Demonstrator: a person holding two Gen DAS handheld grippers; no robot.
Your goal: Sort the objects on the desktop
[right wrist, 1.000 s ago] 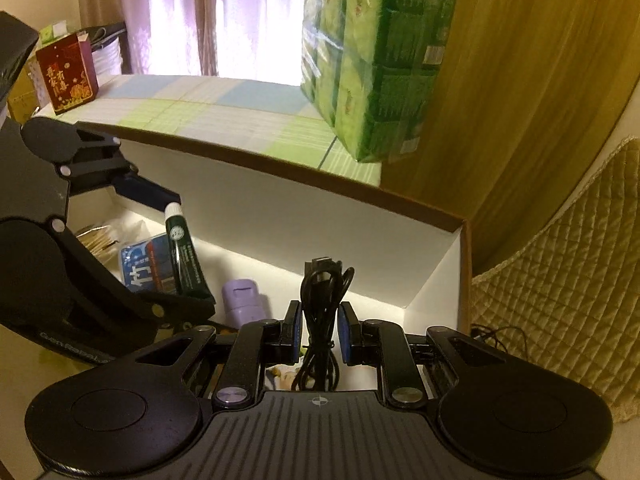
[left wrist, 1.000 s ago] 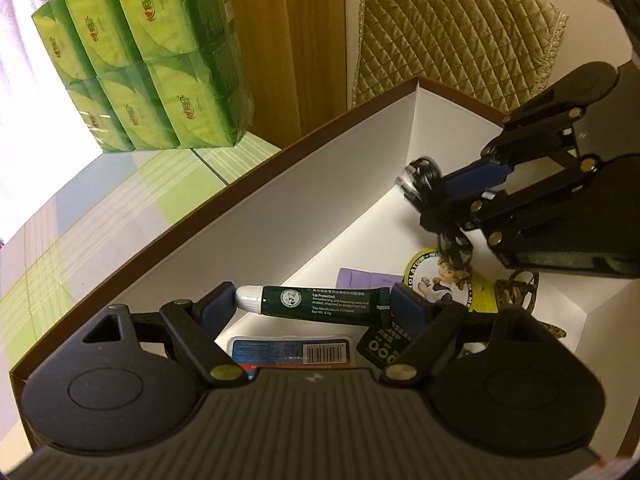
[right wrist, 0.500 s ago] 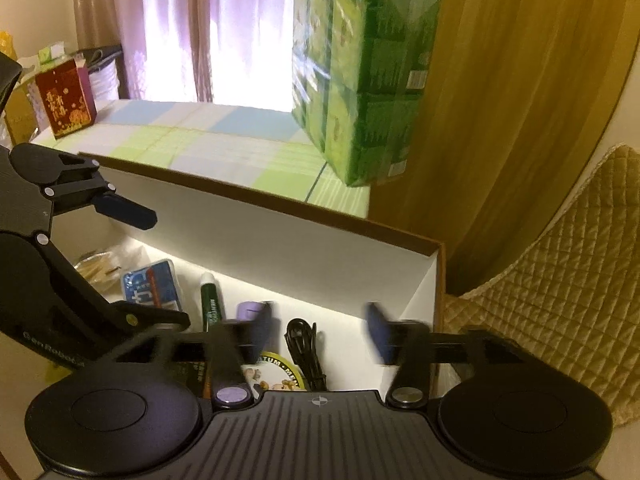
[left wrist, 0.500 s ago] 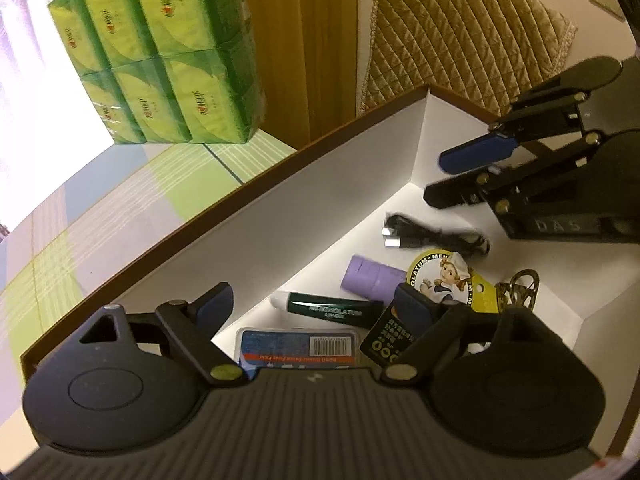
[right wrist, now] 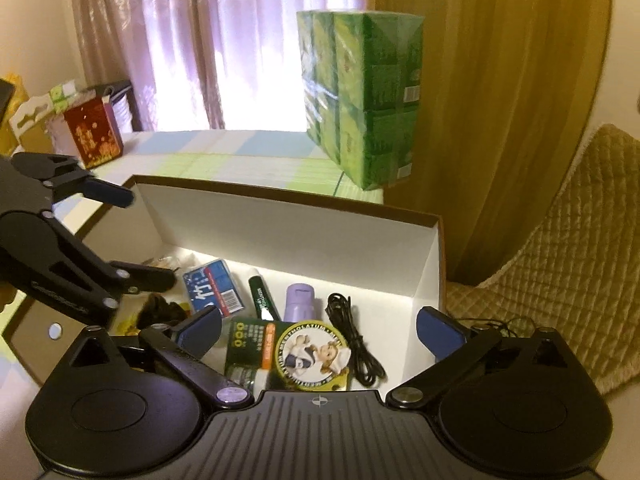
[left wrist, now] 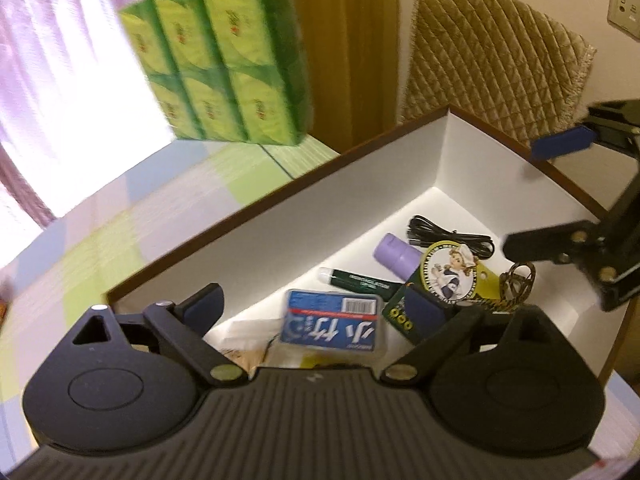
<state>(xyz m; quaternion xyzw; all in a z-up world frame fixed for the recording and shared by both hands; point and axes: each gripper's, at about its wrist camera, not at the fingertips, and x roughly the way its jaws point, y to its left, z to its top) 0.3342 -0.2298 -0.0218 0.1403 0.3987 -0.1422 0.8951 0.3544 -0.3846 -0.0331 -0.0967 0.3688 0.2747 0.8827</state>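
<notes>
Looking down into the box, we see a wide, white-walled carton with a brown rim resting on the checked surface, with a green multipack of tissues standing behind it. On the box floor the sorted things lie close together: a green card with a round picture of a nurse, a blue flat case with a barcode, a coiled black cable at the right end near the wall, a lilac stick-shaped container beside it, and a slim dark green tube with a white cap between the lilac one and the blue case. We hold both tools tilted downward over the box. The left gripper has its fingers spreading wide, nothing between them, the pads clear of the items below. The right gripper likewise has its fingers opening to full width above the cable and card, touching neither.
</notes>
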